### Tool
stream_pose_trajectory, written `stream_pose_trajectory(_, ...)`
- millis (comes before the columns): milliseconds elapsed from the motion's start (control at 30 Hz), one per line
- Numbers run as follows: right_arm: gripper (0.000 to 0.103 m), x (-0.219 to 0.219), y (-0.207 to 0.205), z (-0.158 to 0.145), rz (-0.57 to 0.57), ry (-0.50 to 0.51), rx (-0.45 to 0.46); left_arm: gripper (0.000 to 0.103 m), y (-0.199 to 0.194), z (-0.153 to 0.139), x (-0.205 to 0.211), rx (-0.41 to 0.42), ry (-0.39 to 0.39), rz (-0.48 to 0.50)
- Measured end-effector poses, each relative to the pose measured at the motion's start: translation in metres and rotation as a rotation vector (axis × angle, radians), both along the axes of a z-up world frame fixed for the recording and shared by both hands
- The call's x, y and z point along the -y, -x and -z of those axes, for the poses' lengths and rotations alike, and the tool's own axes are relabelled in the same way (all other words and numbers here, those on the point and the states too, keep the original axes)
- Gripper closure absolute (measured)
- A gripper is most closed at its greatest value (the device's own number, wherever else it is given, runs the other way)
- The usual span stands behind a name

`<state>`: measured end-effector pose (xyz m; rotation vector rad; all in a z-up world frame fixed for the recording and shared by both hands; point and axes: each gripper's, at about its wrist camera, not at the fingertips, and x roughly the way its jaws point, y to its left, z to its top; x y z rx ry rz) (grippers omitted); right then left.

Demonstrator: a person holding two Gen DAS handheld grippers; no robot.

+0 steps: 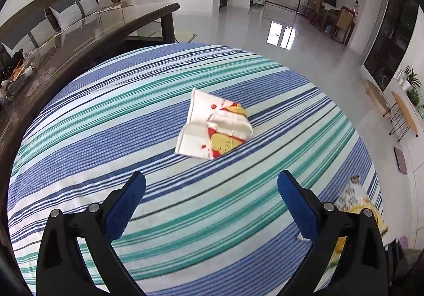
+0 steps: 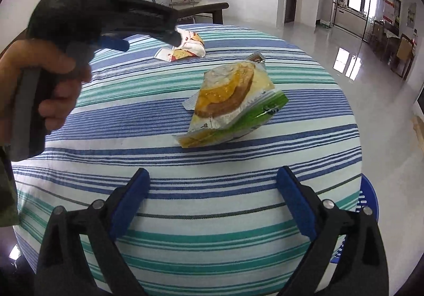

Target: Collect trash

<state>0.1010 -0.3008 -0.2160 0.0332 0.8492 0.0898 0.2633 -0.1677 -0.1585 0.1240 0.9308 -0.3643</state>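
A round table under a blue, green and white striped cloth (image 1: 111,121) (image 2: 238,163) carries two empty snack wrappers. The white wrapper with red and yellow print (image 1: 212,126) (image 2: 185,49) lies crumpled near the middle, a little ahead of my left gripper (image 1: 212,179), which is open and empty above the cloth. The yellow and green bread wrapper (image 2: 233,99) lies ahead of my right gripper (image 2: 213,174), also open and empty. In the left wrist view that bread wrapper (image 1: 352,197) shows at the table's right edge, partly behind a finger. A hand (image 2: 53,89) holds the left gripper's handle at upper left.
A blue slotted plastic basket (image 2: 368,195) sits below the table's right edge. A dark wooden coffee table with a glass top (image 1: 79,38) and a sofa stand to the left. Glossy floor (image 1: 251,25) stretches beyond toward a dining area.
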Motion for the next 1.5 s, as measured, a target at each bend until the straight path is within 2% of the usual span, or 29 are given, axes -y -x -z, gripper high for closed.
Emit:
stream_pose_trajectory(67, 0.009, -0.002, -0.002, 0.000, -0.001, 0.012, -0.004, 0.004, -0.010, 0.003, 0.021, 0.016, -0.025, 0.014)
stream_pose_trajectory(167, 0.009, -0.002, -0.003, 0.000, 0.000, 0.017, -0.006, 0.004, -0.025, 0.011, 0.049, 0.055, -0.107, -0.011)
stream_pose_trajectory(267, 0.009, -0.003, -0.004, 0.001, -0.001, 0.016, -0.006, 0.004, -0.044, 0.024, 0.057, 0.049, -0.183, -0.079)
stream_pose_trajectory(333, 0.009, -0.002, -0.004, 0.002, -0.001, 0.012, -0.004, 0.004, -0.051, 0.033, 0.048, 0.027, -0.202, -0.123)
stream_pose_trajectory(433, 0.009, -0.001, -0.005, 0.002, -0.001, 0.010, -0.002, 0.004, -0.050, 0.039, 0.014, -0.014, -0.155, -0.135)
stream_pose_trajectory(533, 0.009, -0.001, -0.006, 0.001, 0.004, 0.010, -0.002, 0.004, -0.043, 0.037, -0.027, -0.008, -0.173, -0.166)
stream_pose_trajectory(600, 0.009, -0.001, -0.008, 0.001, 0.012, 0.013, -0.003, 0.004, -0.039, 0.032, -0.048, -0.010, -0.156, -0.182)
stream_pose_trajectory(700, 0.009, -0.003, -0.009, 0.002, 0.017, 0.022, -0.005, 0.005, -0.033, 0.014, -0.055, 0.002, -0.022, -0.125)
stream_pose_trajectory(767, 0.009, -0.003, -0.009, 0.002, 0.018, 0.018, -0.004, 0.005, -0.033, 0.001, -0.032, 0.023, 0.031, -0.030)
stream_pose_trajectory(833, 0.009, -0.003, -0.010, 0.002, 0.020, 0.019, -0.004, 0.005, -0.039, -0.005, -0.001, 0.051, -0.009, 0.037)
stream_pose_trajectory(900, 0.009, -0.002, -0.007, 0.002, 0.020, 0.016, -0.002, 0.005, -0.049, -0.003, 0.028, 0.052, -0.060, 0.060)
stream_pose_trajectory(1000, 0.009, -0.002, -0.006, 0.002, 0.020, 0.008, 0.000, 0.005, -0.066, 0.013, 0.063, 0.057, -0.154, 0.039)
stream_pose_trajectory(1067, 0.009, -0.002, -0.006, 0.002, 0.021, 0.009, 0.000, 0.005, -0.077, 0.027, 0.068, 0.058, -0.227, -0.016)
stream_pose_trajectory(1100, 0.009, -0.003, -0.007, 0.002, 0.020, 0.011, 0.000, 0.005, -0.080, 0.031, 0.065, 0.056, -0.247, -0.052)
stream_pose_trajectory(1167, 0.009, -0.004, -0.007, 0.003, 0.020, 0.013, -0.001, 0.005, -0.084, 0.036, 0.046, 0.036, -0.232, -0.105)
stream_pose_trajectory(1233, 0.009, -0.004, -0.007, 0.003, 0.020, 0.013, -0.001, 0.005, -0.081, 0.036, 0.025, 0.019, -0.227, -0.119)
stream_pose_trajectory(1433, 0.009, -0.005, -0.007, 0.003, 0.021, 0.007, 0.001, 0.005, -0.048, 0.036, -0.053, 0.027, -0.256, -0.096)
stream_pose_trajectory(1500, 0.009, -0.004, -0.004, 0.001, 0.023, -0.004, 0.005, 0.005, -0.038, 0.033, -0.067, 0.033, -0.212, -0.065)
